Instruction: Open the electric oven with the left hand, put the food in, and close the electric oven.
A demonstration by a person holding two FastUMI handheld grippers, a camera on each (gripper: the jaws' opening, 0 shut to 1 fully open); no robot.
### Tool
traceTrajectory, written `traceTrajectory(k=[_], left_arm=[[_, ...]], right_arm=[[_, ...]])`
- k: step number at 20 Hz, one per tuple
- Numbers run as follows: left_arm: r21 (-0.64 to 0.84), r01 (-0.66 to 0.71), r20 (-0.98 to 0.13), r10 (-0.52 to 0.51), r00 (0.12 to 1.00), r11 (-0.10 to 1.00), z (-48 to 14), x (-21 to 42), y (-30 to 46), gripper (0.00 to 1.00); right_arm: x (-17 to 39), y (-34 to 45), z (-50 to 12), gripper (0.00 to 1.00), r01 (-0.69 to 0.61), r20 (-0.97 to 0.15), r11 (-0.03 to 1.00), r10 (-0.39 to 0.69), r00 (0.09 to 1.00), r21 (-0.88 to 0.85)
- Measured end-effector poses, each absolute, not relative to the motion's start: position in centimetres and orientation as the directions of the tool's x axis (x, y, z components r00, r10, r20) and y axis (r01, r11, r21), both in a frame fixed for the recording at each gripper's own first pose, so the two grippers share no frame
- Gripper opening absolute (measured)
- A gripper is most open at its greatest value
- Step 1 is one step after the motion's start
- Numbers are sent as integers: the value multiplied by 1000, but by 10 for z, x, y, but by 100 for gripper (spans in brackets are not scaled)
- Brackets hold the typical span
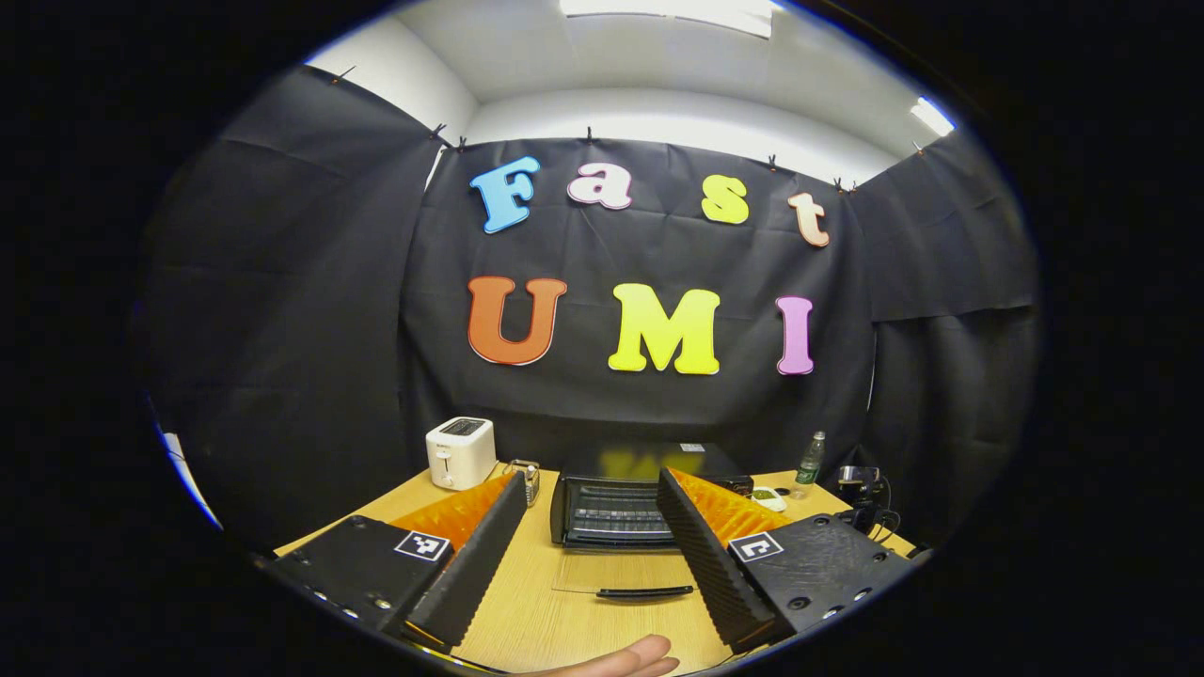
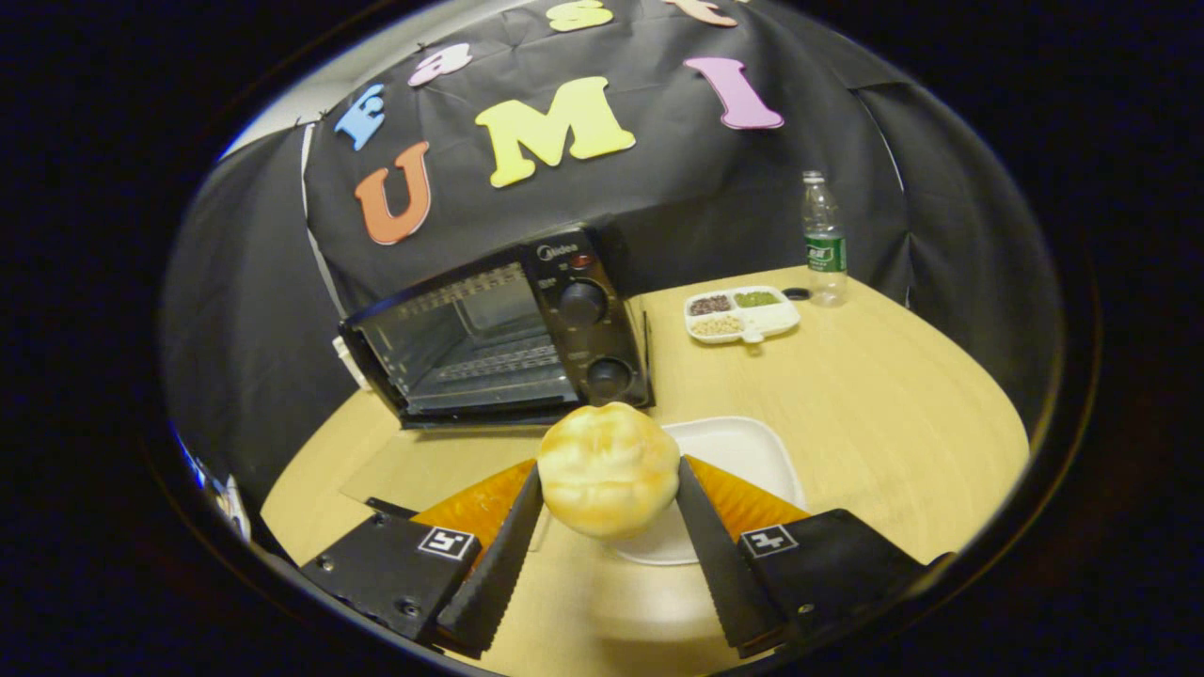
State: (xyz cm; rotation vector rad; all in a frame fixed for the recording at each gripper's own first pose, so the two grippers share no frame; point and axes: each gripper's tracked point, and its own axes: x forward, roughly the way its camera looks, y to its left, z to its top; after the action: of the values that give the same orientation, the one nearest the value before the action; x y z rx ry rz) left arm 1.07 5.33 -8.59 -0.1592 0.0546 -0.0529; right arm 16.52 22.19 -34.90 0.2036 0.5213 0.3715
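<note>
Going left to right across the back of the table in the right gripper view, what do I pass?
Electric oven with its door open → divided snack tray → small dark cap → water bottle. Nearer in, the bread bun sits between the right gripper fingers, above the white plate.

Ceiling panels (image 1: pixel 668 14) light the booth evenly; sharp focus, fisheye-bent edges.
</note>
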Motion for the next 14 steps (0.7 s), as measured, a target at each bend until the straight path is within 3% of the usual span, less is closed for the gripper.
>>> traceTrajectory(k=[5, 6, 7, 8, 11, 12, 14], left_arm=[[-162, 78, -29, -84, 996, 984, -82, 7, 56, 92], [-162, 79, -29, -85, 996, 984, -83, 7, 58, 92], [-161, 80, -32, -87, 996, 984, -84, 5, 60, 92], [-156, 79, -36, -85, 996, 985, -85, 4, 63, 92], [-138, 56, -38, -62, 997, 989, -87, 3, 79, 92], [-135, 50, -39, -56, 998, 990, -87, 2, 83, 92], [-129, 39, -37, -44, 998, 991, -88, 1, 92, 92]], right_arm=[[167, 295, -324, 84, -317, -340, 818, 506, 792, 479], [171, 308, -320, 88, -310, -327, 813, 503, 800, 494], [177, 320, -317, 83, -301, -317, 811, 496, 808, 501], [185, 333, -313, 87, -294, -308, 811, 488, 817, 505], [212, 364, -310, 88, -244, -308, 814, 451, 838, 528], [222, 374, -311, 84, -227, -314, 814, 441, 841, 535], [241, 386, -319, 88, -182, -343, 820, 414, 843, 542]])
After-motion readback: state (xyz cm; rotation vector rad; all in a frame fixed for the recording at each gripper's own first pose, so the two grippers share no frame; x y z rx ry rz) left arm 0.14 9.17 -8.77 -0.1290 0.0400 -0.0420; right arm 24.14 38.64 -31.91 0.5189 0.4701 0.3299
